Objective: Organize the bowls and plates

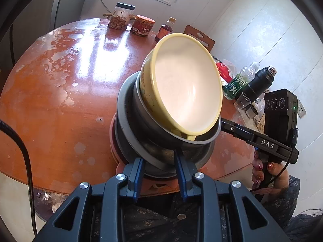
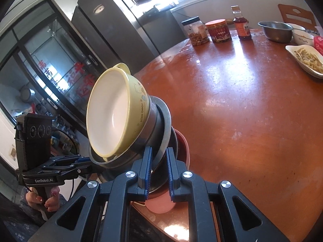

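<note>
A tilted stack of dishes hangs over the near edge of the round brown table. A yellow bowl with a white inside sits on top, nested in grey metal bowls above a pink plate. My left gripper is shut on the stack's rim on one side. From the opposite side my right gripper is shut on the rim of the metal bowl and pink plate. The yellow bowl faces left in the right wrist view. Each gripper shows in the other's view: right gripper, left gripper.
At the table's far edge stand two jars and a red bottle. A steel bowl, a white bowl and a dish of food sit far right. A plastic bottle and black flask lie nearby. A fridge stands behind.
</note>
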